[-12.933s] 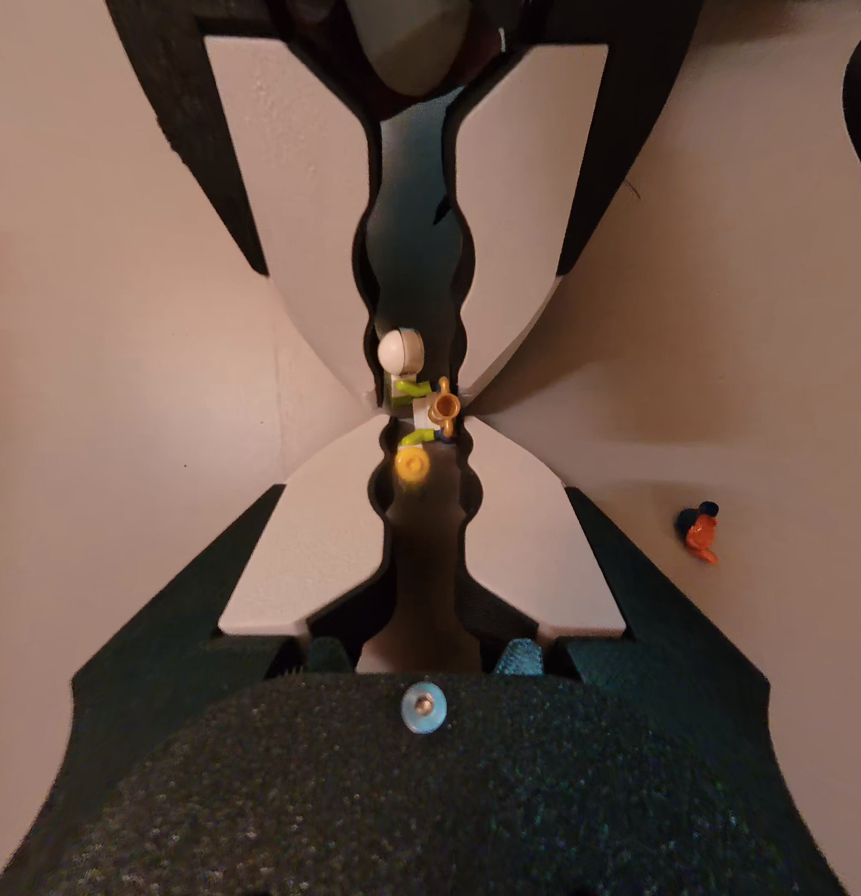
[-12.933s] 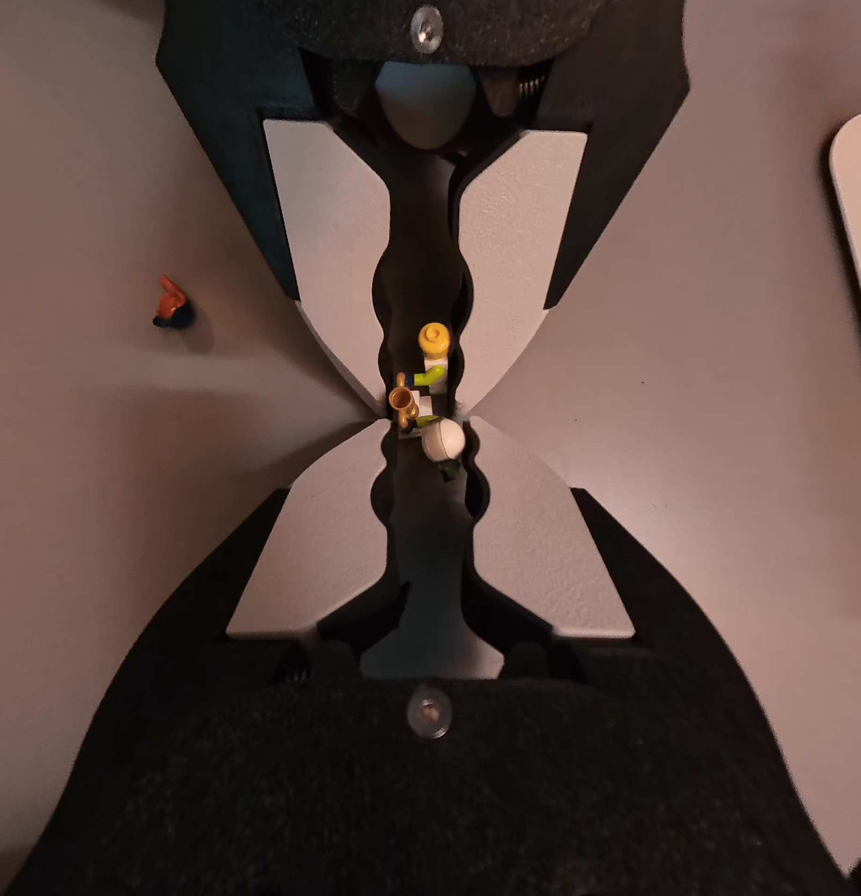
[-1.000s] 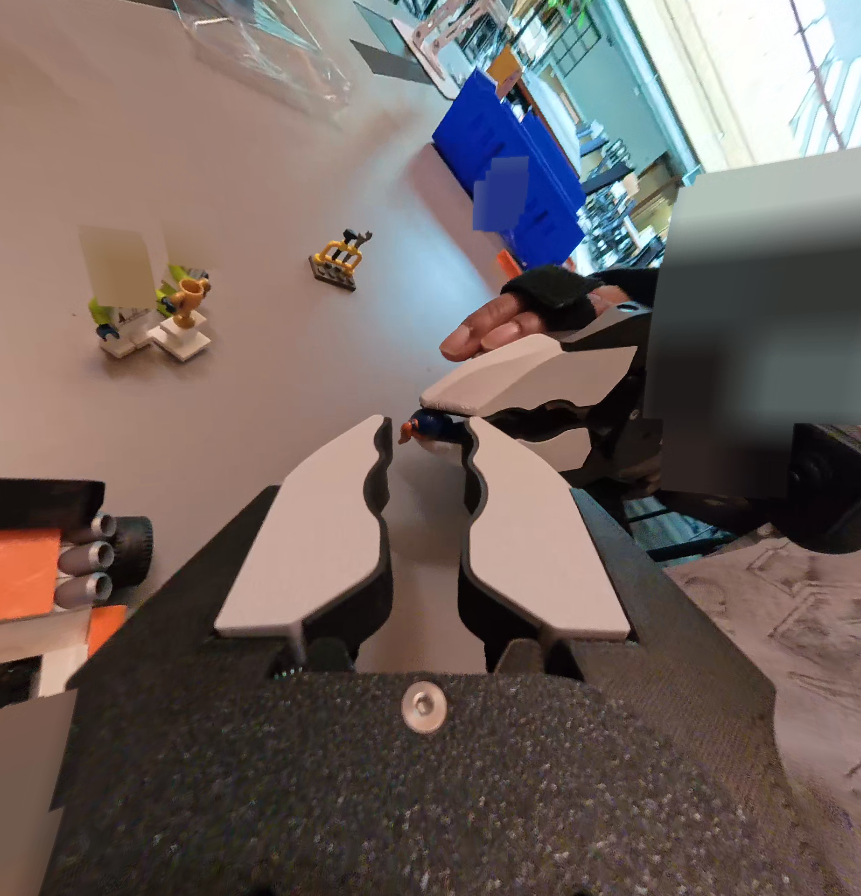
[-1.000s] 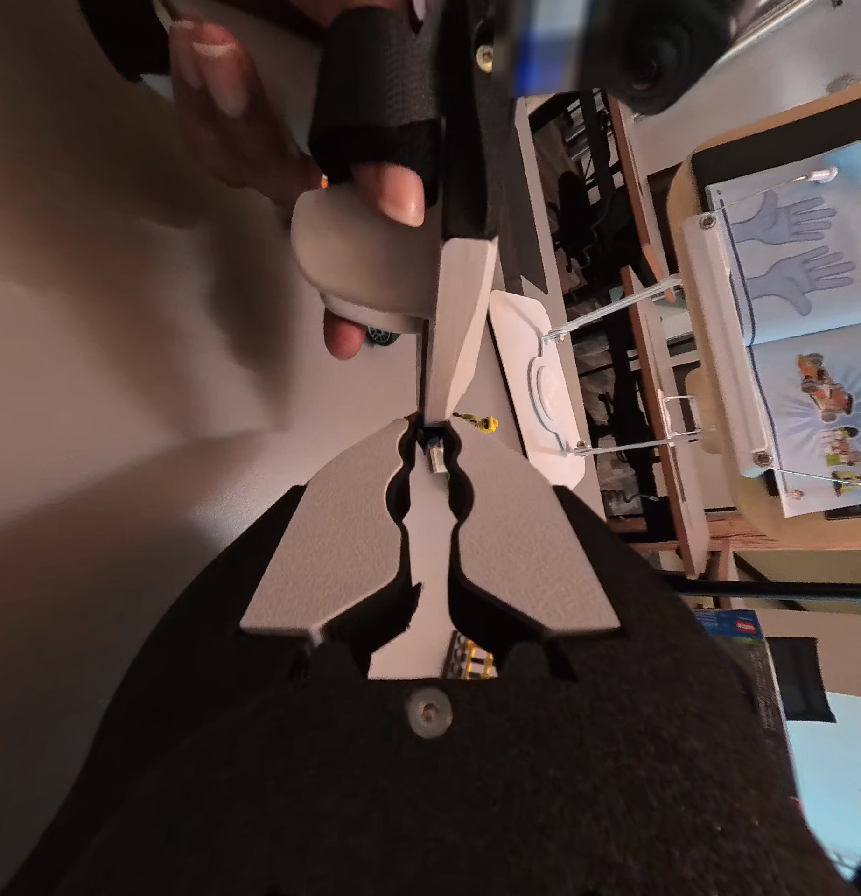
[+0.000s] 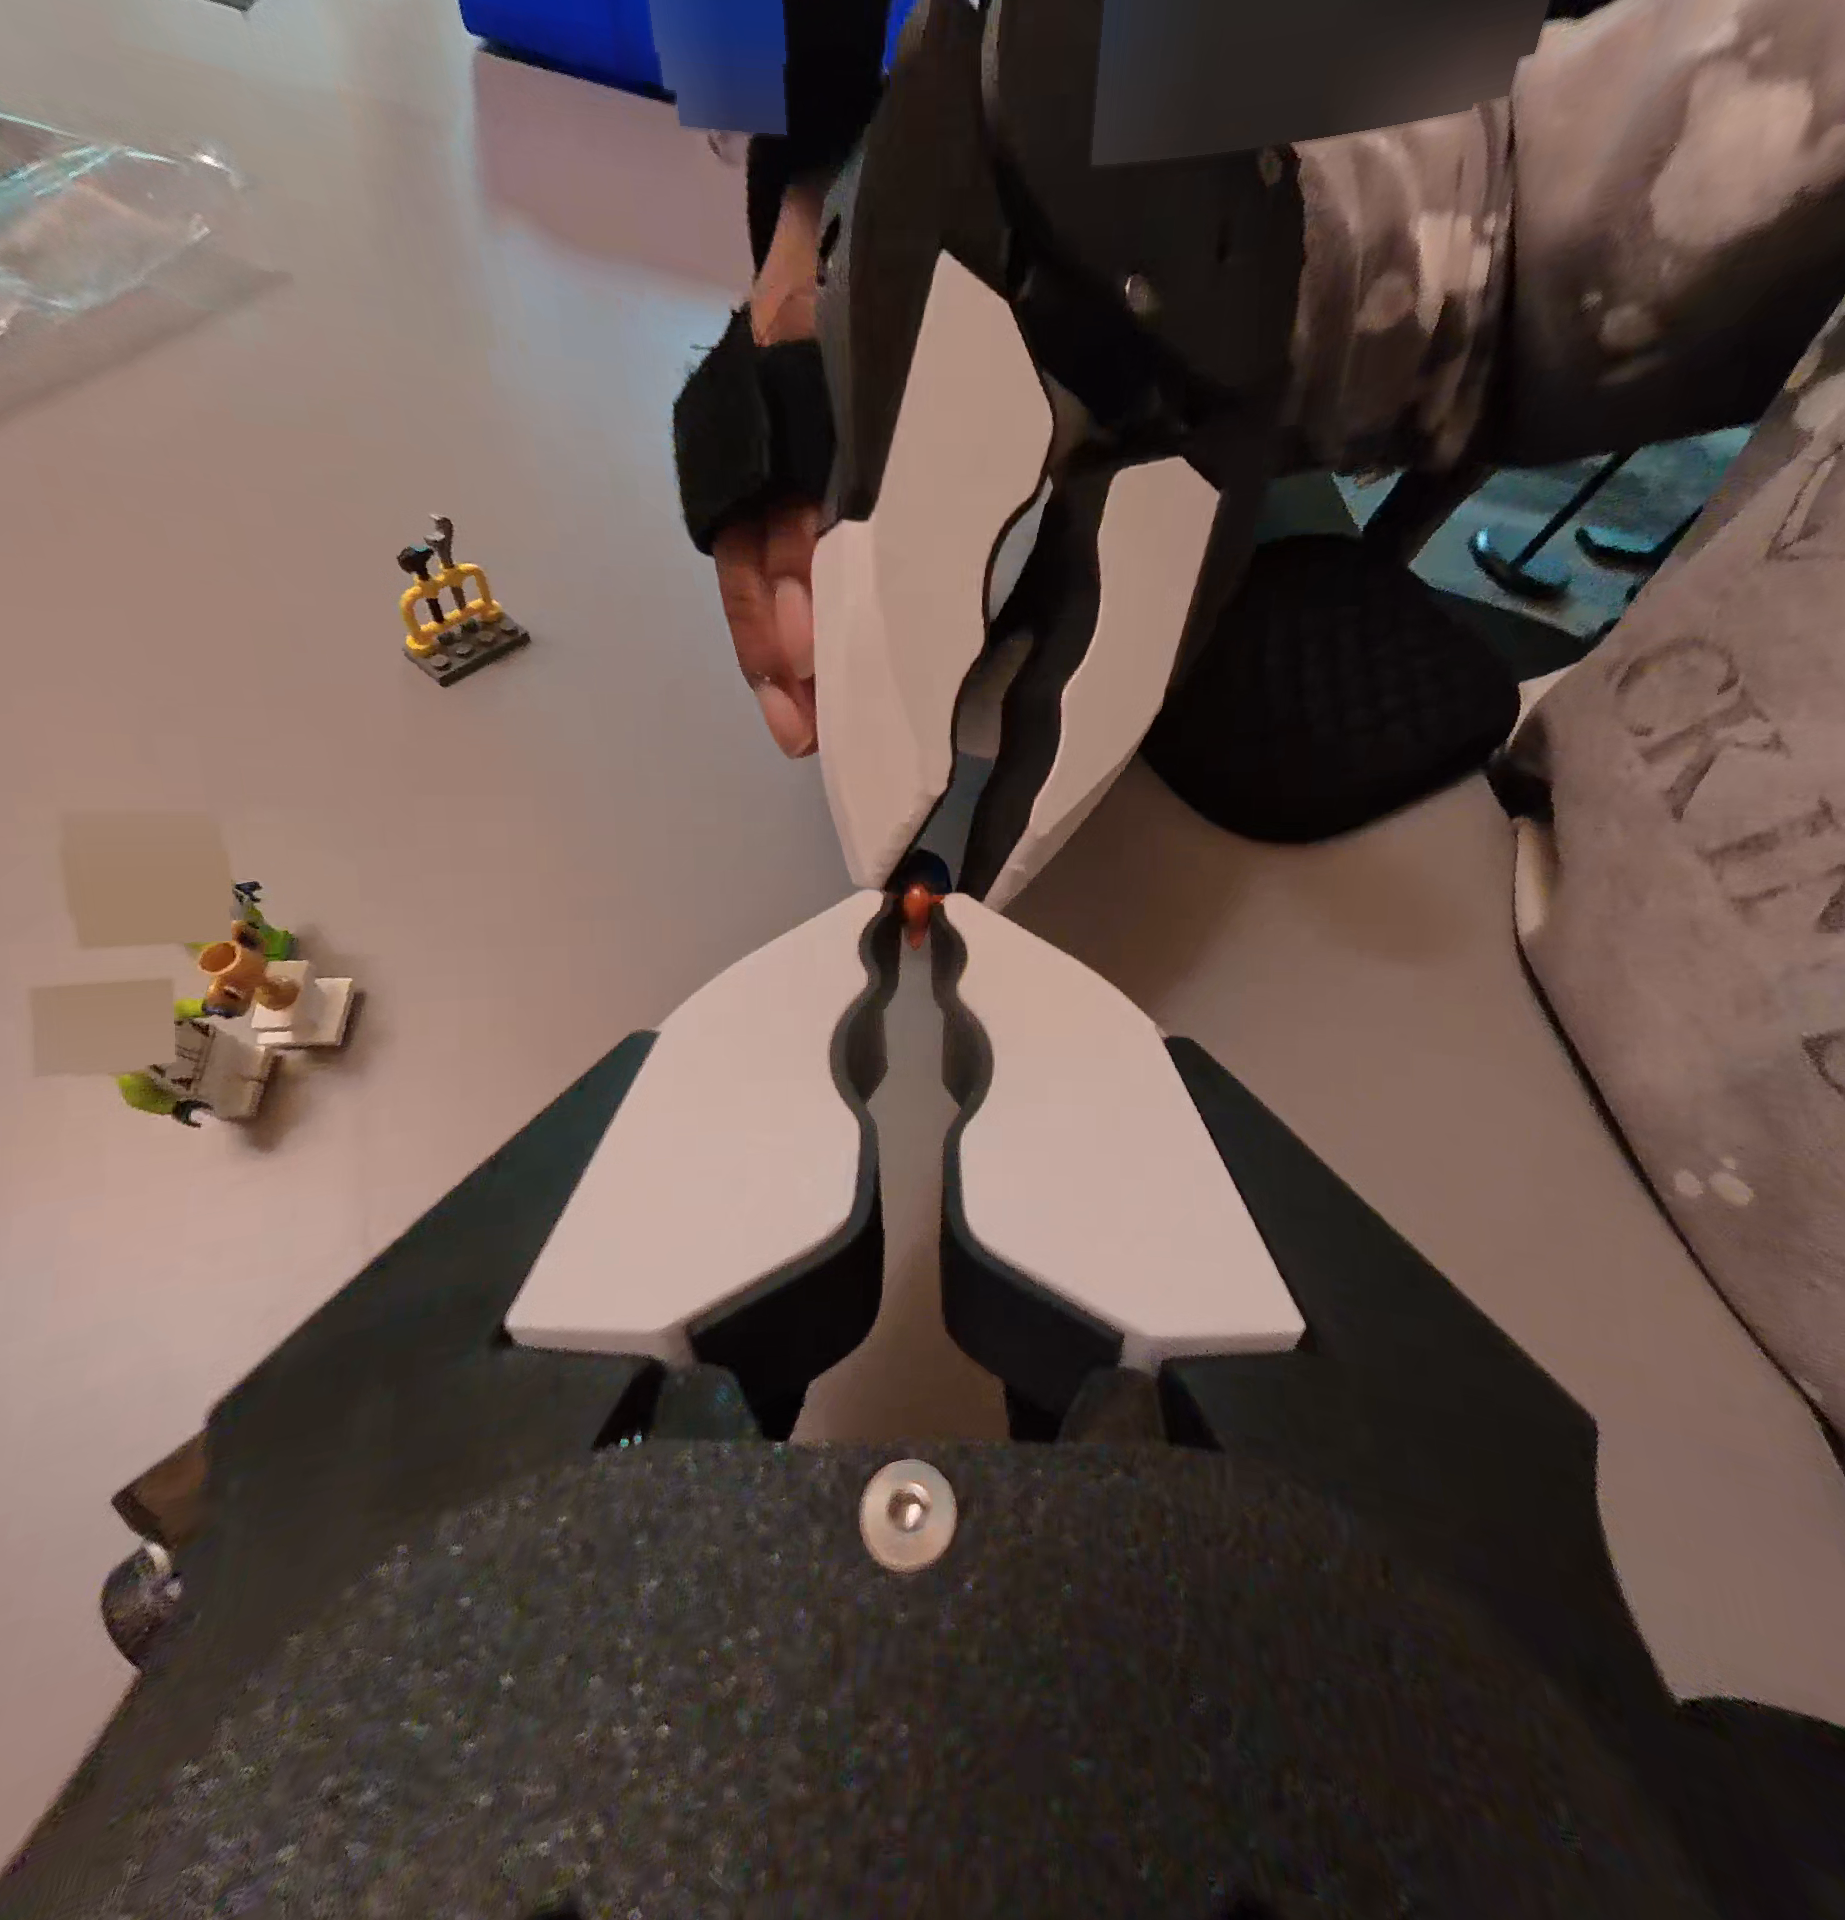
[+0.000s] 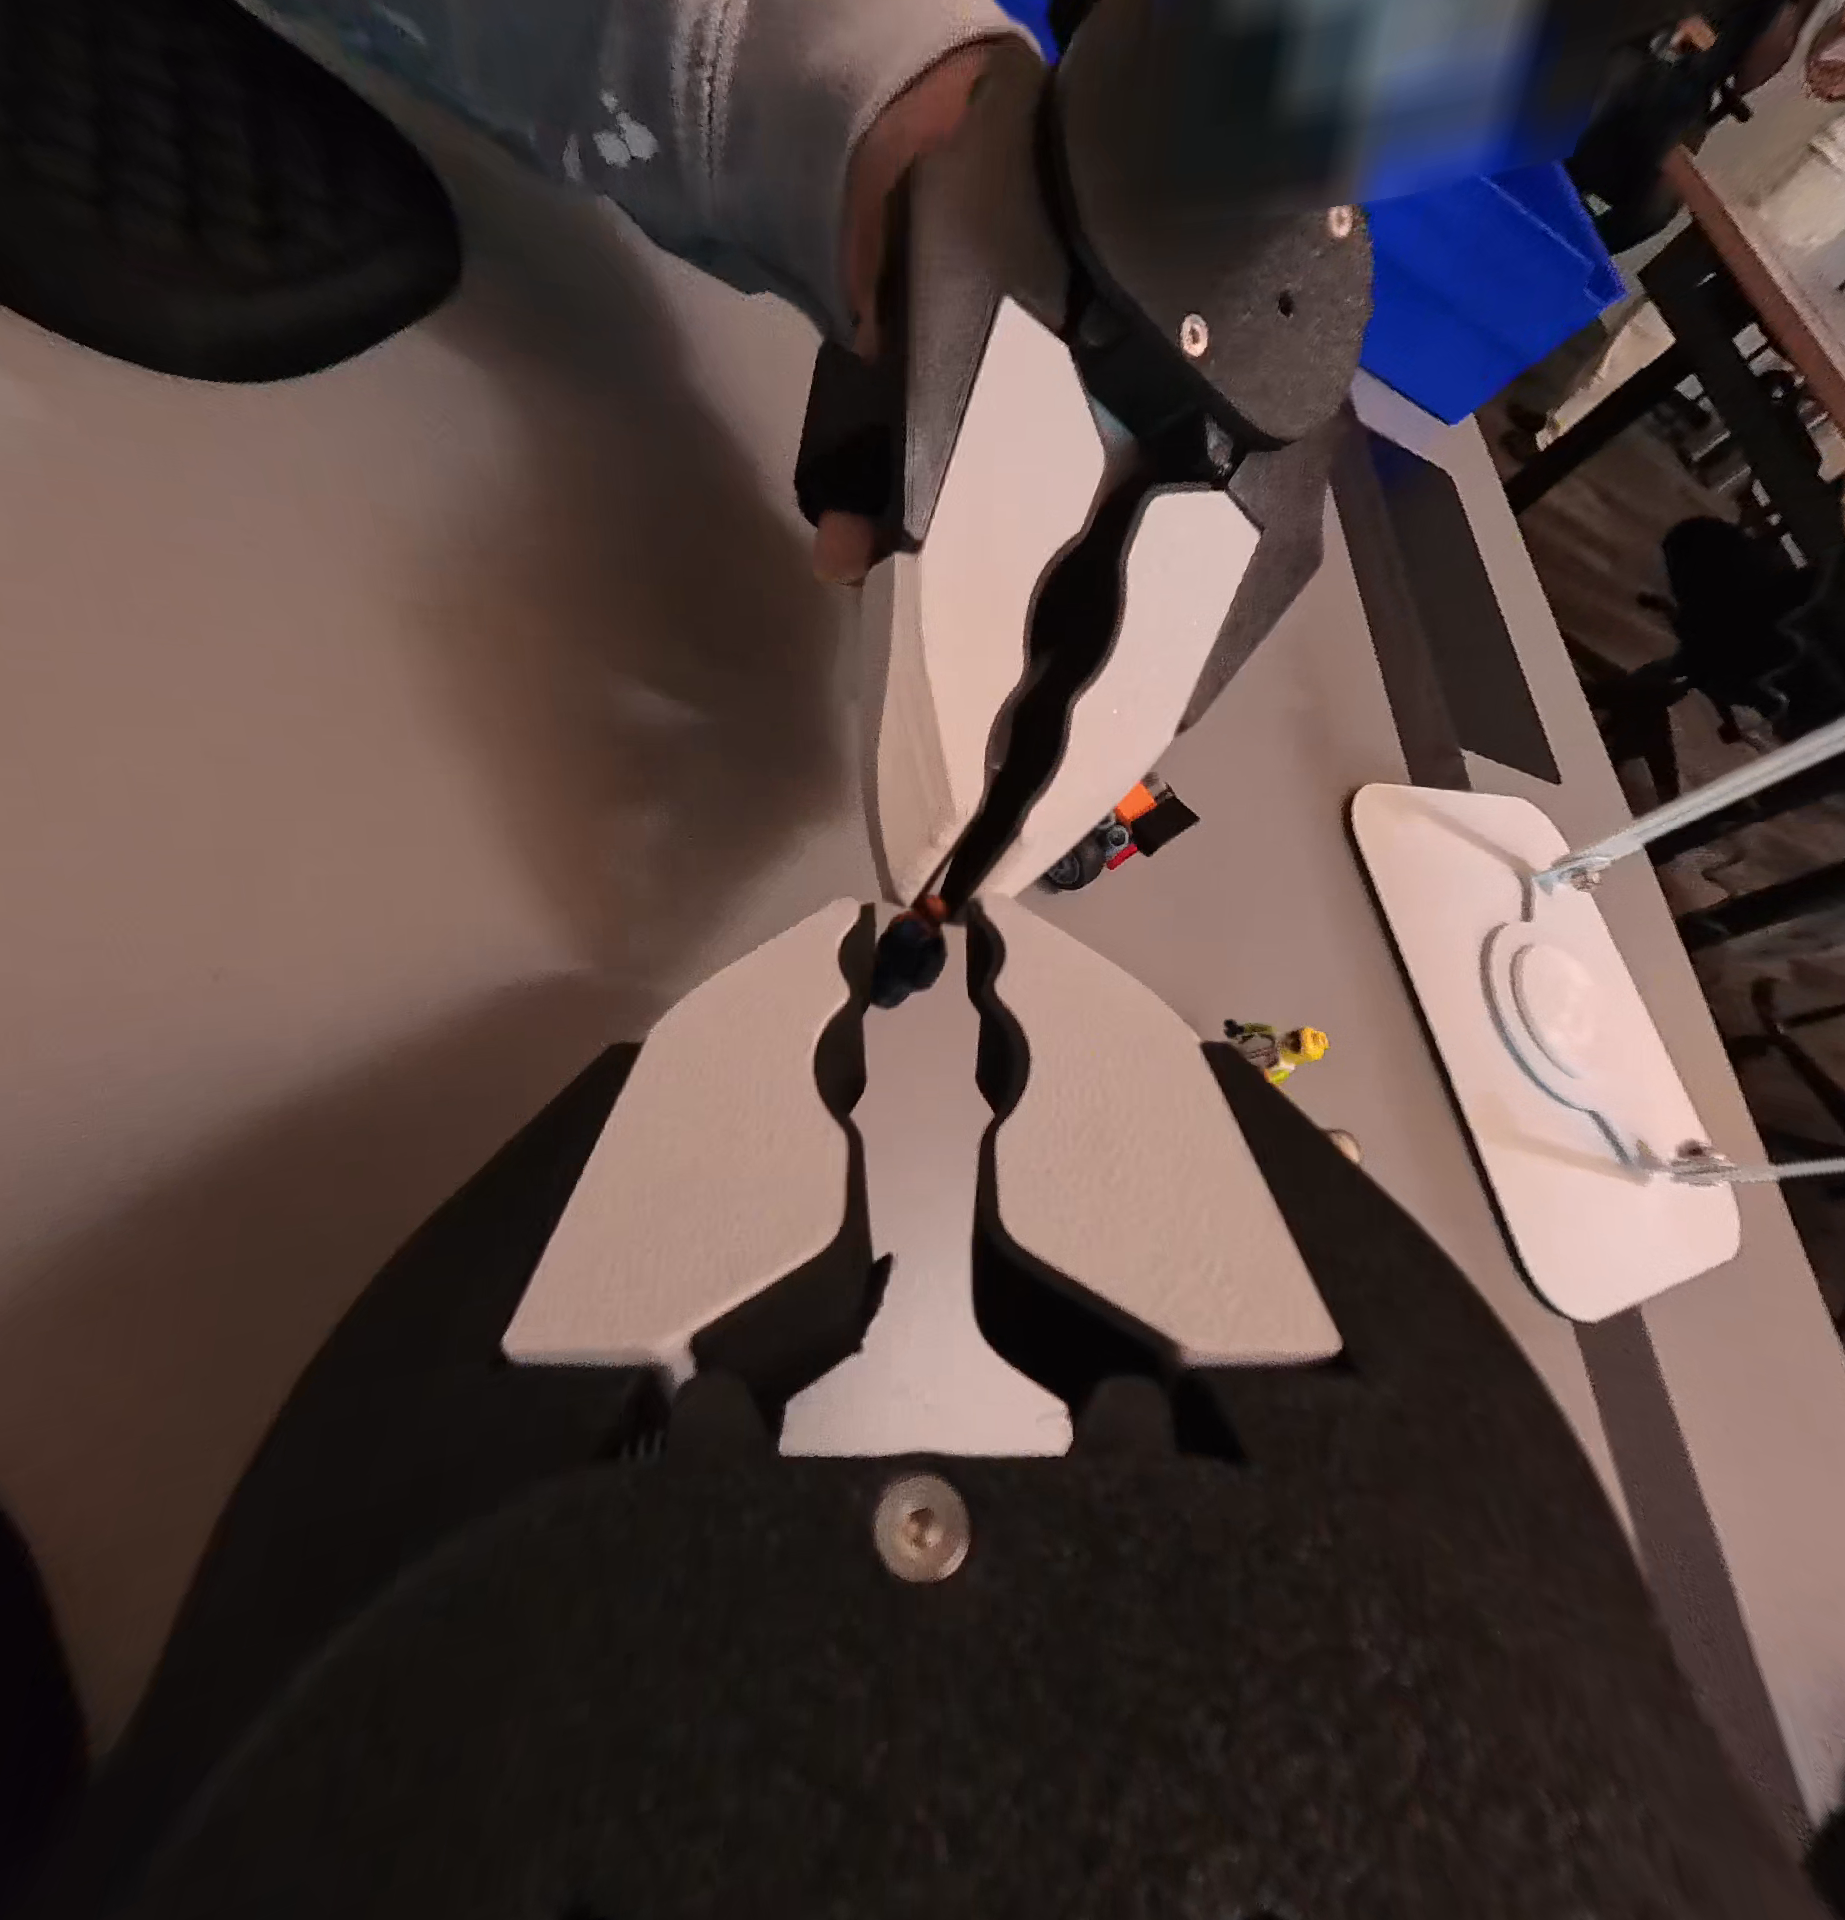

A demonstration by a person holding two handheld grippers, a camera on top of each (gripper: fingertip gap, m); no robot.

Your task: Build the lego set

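Your left gripper (image 5: 916, 914) and right gripper (image 6: 913, 920) meet tip to tip above the table (image 5: 502, 790), both on one tiny lego piece. Left tips are pinched together on the piece's orange part (image 5: 916, 910), which sits right at the tip gap. Right tips clamp the piece's dark blue part (image 6: 905, 961), just inside the tips, orange end pointing far toward the other tool. In the left wrist view the blue end shows only as a dark spot behind the orange; the exact joint between the two parts is too small to tell.

Outward, left wrist view: your right hand (image 5: 783, 582) in a black fingerless glove wraps the far tool. Far left, a yellow tool rack on a dark plate (image 5: 459, 613). Near left, minifigures with a gold trophy on white plates (image 5: 243, 1008). Clear plastic bag (image 5: 76, 249) at far left.

Right wrist view: a lone minifigure (image 6: 1276, 1047) lies just right of your tips, a small car build (image 6: 1131, 831) beyond it, a white stand base (image 6: 1437, 935) farther right.
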